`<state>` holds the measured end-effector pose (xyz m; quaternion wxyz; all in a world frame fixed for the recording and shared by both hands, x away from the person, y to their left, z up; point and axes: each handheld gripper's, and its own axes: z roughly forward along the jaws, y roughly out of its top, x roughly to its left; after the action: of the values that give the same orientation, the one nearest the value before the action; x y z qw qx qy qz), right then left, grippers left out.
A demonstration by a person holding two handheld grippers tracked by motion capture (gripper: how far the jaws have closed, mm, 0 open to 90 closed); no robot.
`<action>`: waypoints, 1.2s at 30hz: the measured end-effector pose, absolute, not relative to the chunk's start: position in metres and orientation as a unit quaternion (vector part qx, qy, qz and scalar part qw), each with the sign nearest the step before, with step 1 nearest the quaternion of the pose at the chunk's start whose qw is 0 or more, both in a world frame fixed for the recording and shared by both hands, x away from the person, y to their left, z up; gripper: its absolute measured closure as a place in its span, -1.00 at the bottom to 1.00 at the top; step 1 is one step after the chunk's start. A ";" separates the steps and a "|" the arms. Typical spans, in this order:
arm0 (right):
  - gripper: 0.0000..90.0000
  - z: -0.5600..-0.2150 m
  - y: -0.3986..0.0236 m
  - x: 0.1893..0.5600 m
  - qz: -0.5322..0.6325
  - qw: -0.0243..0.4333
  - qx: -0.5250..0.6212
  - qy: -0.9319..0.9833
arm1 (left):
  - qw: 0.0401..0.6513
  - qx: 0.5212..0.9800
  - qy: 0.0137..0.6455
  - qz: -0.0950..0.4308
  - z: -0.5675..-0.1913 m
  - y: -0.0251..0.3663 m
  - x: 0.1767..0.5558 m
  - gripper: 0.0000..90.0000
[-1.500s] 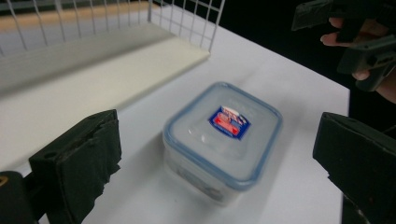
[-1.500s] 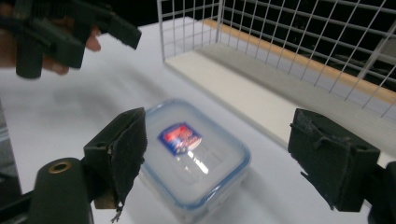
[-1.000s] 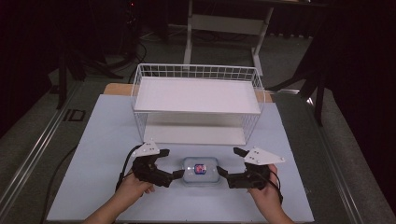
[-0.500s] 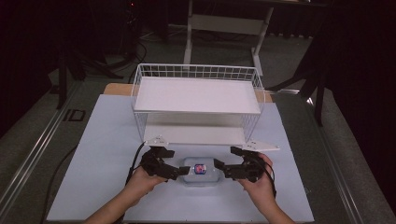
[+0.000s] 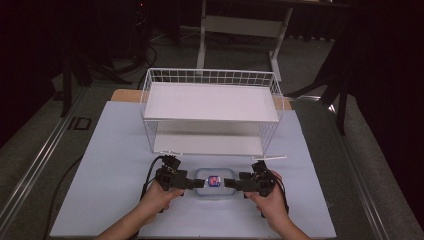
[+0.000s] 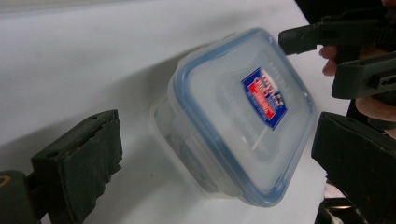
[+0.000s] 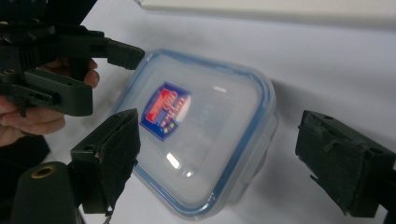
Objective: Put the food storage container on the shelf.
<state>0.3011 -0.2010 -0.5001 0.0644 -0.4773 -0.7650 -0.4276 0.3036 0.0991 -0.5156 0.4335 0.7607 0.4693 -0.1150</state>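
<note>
A clear plastic food container (image 5: 214, 183) with a blue-rimmed snap lid and a red-and-blue label (image 6: 264, 97) sits on the pale counter (image 5: 110, 150), near its front edge and just in front of the white wire rack (image 5: 210, 107). It lies between the two claws, which come at it from opposite ends.

The left claw (image 5: 196, 183) points at the container's left end. In the left gripper view its jaws stand wide apart, one pad (image 6: 81, 161) low at the left and the other at the right edge, with the container (image 6: 238, 116) lying between and beyond them; neither pad touches it. The right claw (image 5: 231, 183) points at the right end. In the right gripper view its jaws are also spread, straddling the near part of the container (image 7: 201, 130): the left pad (image 7: 112, 149) is just beside the lid's rim, and I cannot tell whether it touches, while the right pad (image 7: 343, 161) stands apart from the wall.

Each gripper view also shows the other hand and its claw past the container's far end. Hands hold both grippers from the counter's near side, and black cables trail from the grippers
</note>
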 end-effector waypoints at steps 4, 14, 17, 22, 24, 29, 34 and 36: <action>-0.63 -0.507 -0.202 0.306 -0.421 0.097 -0.494 -0.755 | 0.417 0.758 0.484 -0.132 -0.522 0.098 0.306 -0.82; -0.47 -0.519 -0.200 0.308 -0.406 0.135 -0.512 -0.745 | 0.416 0.749 0.492 -0.155 -0.525 0.095 0.304 -0.31; -0.35 -0.520 -0.200 0.306 -0.404 0.138 -0.515 -0.743 | 0.414 0.753 0.489 -0.148 -0.521 0.093 0.302 -0.16; -0.31 -0.522 -0.198 0.304 -0.406 0.144 -0.515 -0.741 | 0.404 0.746 0.502 -0.166 -0.521 0.092 0.302 -0.15; -0.32 -0.523 -0.198 0.306 -0.403 0.155 -0.523 -0.735 | 0.399 0.744 0.506 -0.177 -0.523 0.092 0.303 -0.16; -0.32 -0.523 -0.197 0.306 -0.396 0.158 -0.531 -0.732 | 0.402 0.743 0.505 -0.178 -0.527 0.089 0.302 -0.33; -0.24 -0.520 -0.198 0.305 -0.396 0.153 -0.539 -0.728 | 0.400 0.750 0.502 -0.160 -0.522 0.090 0.296 -0.17; -0.24 -0.519 -0.197 0.303 -0.395 0.148 -0.534 -0.733 | 0.400 0.753 0.499 -0.155 -0.520 0.089 0.294 -0.16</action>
<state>0.3032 -0.1971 -0.5186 0.1475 -0.5338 -0.7328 -0.3953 0.2940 0.0889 -0.5205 0.3996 0.7531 0.4991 -0.1549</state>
